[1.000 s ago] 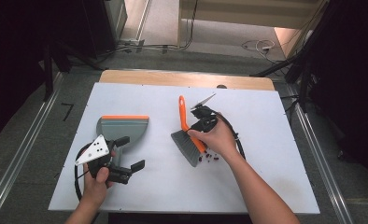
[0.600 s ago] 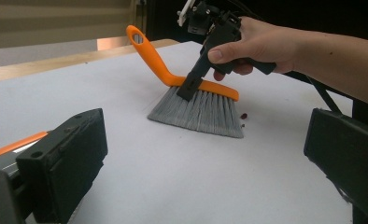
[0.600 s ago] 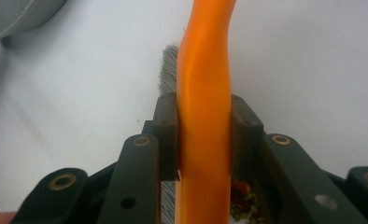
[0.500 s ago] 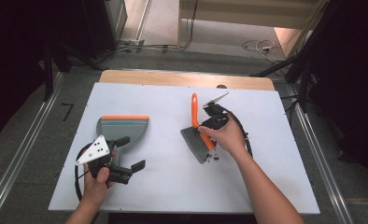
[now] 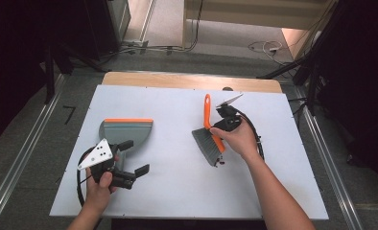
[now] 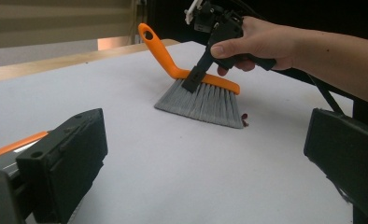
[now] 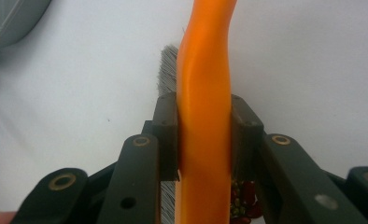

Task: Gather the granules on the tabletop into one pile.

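An orange-handled hand brush (image 5: 206,111) with grey bristles stands on the white table (image 5: 177,191), right of centre. My right gripper (image 5: 216,138) is shut on its orange back, jaws clamped on either side of the brush (image 7: 204,93). Small dark red crumbs (image 5: 220,163) lie at the near end of the bristles. A grey dustpan (image 5: 127,132) with an orange lip rests at the left. Just in front of it, my left gripper (image 5: 134,157) stands open over bare table; its view looks across at the brush (image 6: 205,100) and the crumbs (image 6: 245,122).
Beyond the white sheet a wooden table edge (image 5: 187,81) runs along the far side. The right gripper's black cable (image 5: 256,139) loops beside the hand. A dark metal rail (image 5: 321,153) runs along the right of the table.
The right gripper has carried the brush to the right across the table, and the crumbs have shifted right with the bristles. The left gripper has kept still.
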{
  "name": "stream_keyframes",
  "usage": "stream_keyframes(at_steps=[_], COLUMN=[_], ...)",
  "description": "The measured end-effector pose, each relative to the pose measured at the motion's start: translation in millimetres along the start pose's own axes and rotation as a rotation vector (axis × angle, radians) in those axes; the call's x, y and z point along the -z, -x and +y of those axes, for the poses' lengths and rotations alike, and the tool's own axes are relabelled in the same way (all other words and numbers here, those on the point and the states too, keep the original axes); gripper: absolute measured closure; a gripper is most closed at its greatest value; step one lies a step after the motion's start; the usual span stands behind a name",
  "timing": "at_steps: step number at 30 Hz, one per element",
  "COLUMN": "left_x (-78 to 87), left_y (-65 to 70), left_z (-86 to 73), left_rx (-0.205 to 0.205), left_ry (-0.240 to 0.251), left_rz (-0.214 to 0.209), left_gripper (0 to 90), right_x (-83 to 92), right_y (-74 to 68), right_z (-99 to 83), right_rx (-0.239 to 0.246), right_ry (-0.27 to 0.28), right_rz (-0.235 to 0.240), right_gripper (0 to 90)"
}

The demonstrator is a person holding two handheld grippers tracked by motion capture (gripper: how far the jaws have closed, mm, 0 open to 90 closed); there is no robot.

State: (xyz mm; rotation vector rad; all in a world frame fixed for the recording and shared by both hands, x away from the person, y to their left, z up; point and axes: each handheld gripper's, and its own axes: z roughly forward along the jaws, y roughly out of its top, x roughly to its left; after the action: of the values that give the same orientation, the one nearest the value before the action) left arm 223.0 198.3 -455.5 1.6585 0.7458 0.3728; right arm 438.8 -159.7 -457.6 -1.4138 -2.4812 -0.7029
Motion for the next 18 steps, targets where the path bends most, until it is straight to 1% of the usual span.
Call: stream_keyframes(at_steps=[1,4,7,10,12,13,14,15,16,17,18], left_x=[-0.1,-1.0,-2.1,-2.6,-2.6,-2.6,-2.7,-2.7,-2.7,-2.7,-2.8], left_y=[-0.1,-0.2,0.1,-0.1,-0.3,-0.3,-0.3,-0.3,-0.3,-0.3,-0.3], left_z=[0.0,-0.3,-0.3,-0.4,-0.4,-0.4,-0.4,-0.5,-0.5,-0.5,-0.5], left_rx=[0.0,0.0,0.001,-0.001,-0.001,0.0,0.001,0.0,-0.001,-0.001,0.0], left_ry=[-0.001,-0.005,-0.005,-0.009,-0.008,-0.008,-0.008,-0.009,-0.009,-0.009,-0.008], left_rz=[0.0,0.0,-0.002,-0.001,-0.001,-0.001,0.0,0.0,0.0,0.0,-0.001], left_gripper=[0.3,0.3,0.3,0.3,0.3,0.3,0.3,0.3,0.3,0.3,0.3], right_x=[0.4,3.3,7.1,13.2,20.4,25.6,29.1,34.0,39.0,44.0,48.5], right_y=[0.3,-3.2,-8.3,-12.9,-14.9,-17.3,-18.5,-20.7,-23.3,-25.7,-28.0], right_z=[-0.2,-1.3,-1.3,-1.2,-1.2,-1.4,-1.6,-1.9,-2.5,-3.2,-4.0], right_rx=[-0.001,0.012,0.038,0.067,0.089,0.115,0.13,0.145,0.171,0.215,0.246], right_ry=[0.002,0.017,0.026,0.045,0.062,0.074,0.076,0.08,0.088,0.087,0.082], right_rz=[-0.002,0.03,0.05,0.057,0.058,0.064,0.064,0.059,0.043,0.033,0.026], right_gripper=[67.7,68.0,68.3,68.5,68.5,68.5,68.5,68.5,68.5,68.5,68.5])
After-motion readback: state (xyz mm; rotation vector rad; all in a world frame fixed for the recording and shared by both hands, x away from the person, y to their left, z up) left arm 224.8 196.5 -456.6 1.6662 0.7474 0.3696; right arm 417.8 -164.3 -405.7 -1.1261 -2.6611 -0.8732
